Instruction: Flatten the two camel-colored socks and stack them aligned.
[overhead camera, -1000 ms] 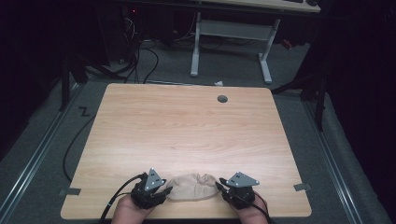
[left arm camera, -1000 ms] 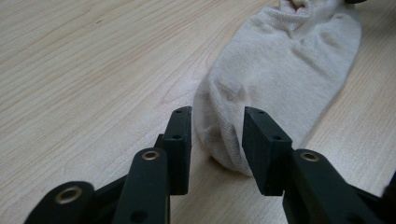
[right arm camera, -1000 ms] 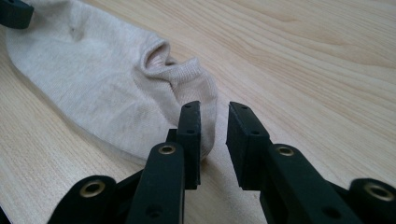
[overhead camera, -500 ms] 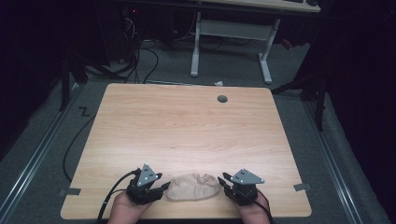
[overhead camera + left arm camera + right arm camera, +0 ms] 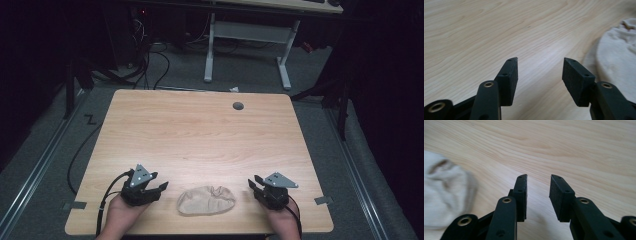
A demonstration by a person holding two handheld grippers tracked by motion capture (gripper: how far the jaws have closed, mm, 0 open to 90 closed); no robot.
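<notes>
- A beige cloth pouch (image 5: 206, 200) is lying flat on the wooden bench (image 5: 200, 135), near its front edge.
- The left tongs (image 5: 161, 188) are resting just beside it, jaws gaping wide, holding nothing.
- The right tongs (image 5: 254, 183) are sitting near its other side, jaws parted more narrowly, gripping nothing.
</notes>
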